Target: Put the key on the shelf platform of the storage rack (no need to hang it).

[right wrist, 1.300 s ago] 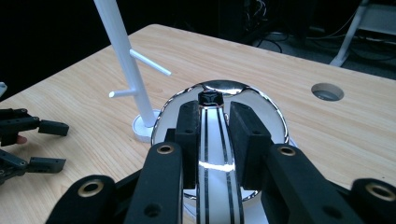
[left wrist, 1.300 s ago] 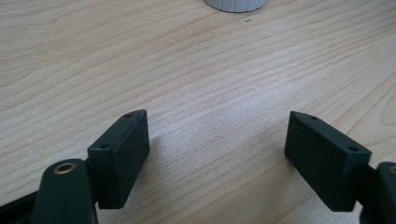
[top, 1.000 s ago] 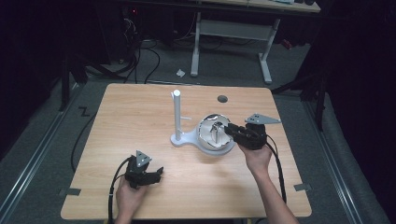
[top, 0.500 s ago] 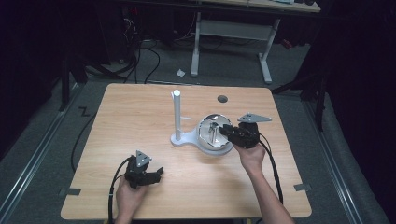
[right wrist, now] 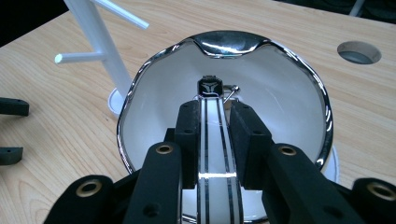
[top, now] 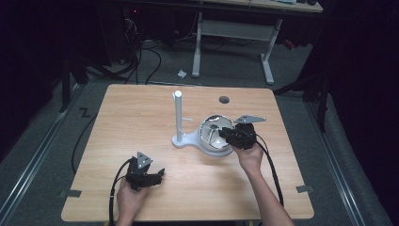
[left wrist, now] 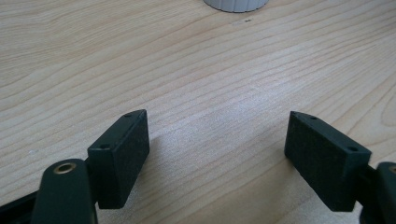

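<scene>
A white cup with a chrome rim [top: 209, 129] stands tilted just right of a white peg stand [top: 178, 115], over the stand's round base. My right gripper [top: 225, 135] reaches in from the right and is shut on the cup's handle. In the right gripper view the white handle with dark stripes [right wrist: 215, 154] is clamped between the two black jaws of my right gripper [right wrist: 215, 109], and the cup's white inside [right wrist: 280, 88] faces the camera. My left gripper [top: 147, 176] rests on the table at the front left, open, with bare wood between the jaws of my left gripper [left wrist: 217, 140].
The wooden table [top: 141, 117] has a round cable hole [top: 224, 100] near its far edge. The stand's thin pegs [right wrist: 77, 57] stick out sideways near the cup. The stand's white base [left wrist: 236, 4] lies beyond the left gripper. A desk frame [top: 233, 33] and cables are on the floor behind.
The right hand has shifted a little to the left and lower, with the cup's handle still in its jaws. The left hand and its gripper have stayed put.
</scene>
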Available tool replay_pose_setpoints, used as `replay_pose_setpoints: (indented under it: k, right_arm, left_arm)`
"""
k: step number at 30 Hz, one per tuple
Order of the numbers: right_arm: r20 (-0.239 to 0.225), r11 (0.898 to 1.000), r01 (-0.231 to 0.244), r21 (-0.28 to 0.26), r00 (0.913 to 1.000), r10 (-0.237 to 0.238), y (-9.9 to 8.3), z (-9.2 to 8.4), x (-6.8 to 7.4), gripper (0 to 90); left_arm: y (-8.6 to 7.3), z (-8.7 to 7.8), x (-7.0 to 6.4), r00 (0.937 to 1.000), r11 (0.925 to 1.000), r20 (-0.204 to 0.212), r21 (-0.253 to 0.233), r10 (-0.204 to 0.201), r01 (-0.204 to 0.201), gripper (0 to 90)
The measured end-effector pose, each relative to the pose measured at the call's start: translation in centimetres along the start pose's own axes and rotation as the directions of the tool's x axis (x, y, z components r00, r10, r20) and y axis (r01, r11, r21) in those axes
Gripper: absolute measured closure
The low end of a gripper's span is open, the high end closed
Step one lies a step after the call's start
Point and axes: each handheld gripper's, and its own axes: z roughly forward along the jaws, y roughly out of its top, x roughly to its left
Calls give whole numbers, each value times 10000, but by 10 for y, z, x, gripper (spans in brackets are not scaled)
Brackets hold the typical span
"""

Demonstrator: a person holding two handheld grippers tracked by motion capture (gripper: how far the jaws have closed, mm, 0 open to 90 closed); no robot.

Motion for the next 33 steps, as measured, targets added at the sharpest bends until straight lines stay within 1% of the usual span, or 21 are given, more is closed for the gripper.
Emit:
replay_pose_setpoints:
  k: [1, 2, 4, 6, 9, 10, 13, 18, 20, 21, 25, 28, 33]
  right_arm:
    - [0, 10000, 0, 0, 10000, 0, 0, 0, 0, 738]
    - [16, 9999, -118, 30, 9999, 118, -1, 1, -1, 695]
    - [53, 9997, -223, 36, 9997, 223, -2, 1, -2, 649]
    - [71, 9996, -263, 45, 9996, 262, -3, 1, -3, 637]
    - [101, 9994, -329, 94, 9994, 328, -5, -1, -4, 590]
    - [101, 9994, -329, 94, 9994, 328, -5, -1, -4, 590]
    - [30, 9995, -304, -52, 9995, 304, -4, -5, -2, 553]
    - [134, 9998, -190, -24, 9997, 191, -4, -10, 1, 512]
    - [129, 9998, -200, -24, 9997, 200, -4, -11, 1, 511]
    - [122, 9999, -112, -72, 9999, 113, -4, -13, 1, 511]
    - [145, 10000, -33, -81, 9999, 34, -4, -18, 3, 517]
    - [167, 10000, -40, -12, 9999, 40, -4, -21, 3, 531]
    - [224, 10000, -25, 29, 9997, 24, -6, -26, 2, 531]
  left_arm:
    - [0, 0, 0, 10000, 10000, 1, -3, -4, 4, 225]
    - [0, 0, 0, 10000, 10000, -1, -1, -1, 1, 226]
    - [0, 0, 0, 10000, 10000, 1, -4, -5, 5, 225]
    - [0, 0, 0, 10000, 10000, 0, -3, -5, 5, 226]
    - [0, 0, 0, 10000, 10000, 1, -4, -9, 9, 226]
    - [0, 0, 0, 10000, 10000, 1, -4, -9, 9, 226]
    - [0, 0, 0, 10000, 10000, 4, -10, -14, 14, 226]
    - [0, 0, 0, 10000, 10000, 2, -6, -11, 11, 226]
    - [0, 0, 0, 10000, 10000, 2, -5, -9, 9, 226]
    - [0, 0, 0, 10000, 10000, 2, -6, -7, 7, 226]
    - [0, 0, 0, 10000, 10000, 2, -4, -7, 7, 226]
    - [0, 0, 0, 10000, 10000, -6, 7, 4, -4, 226]
    - [0, 0, 0, 10000, 10000, -7, 8, 6, -6, 226]
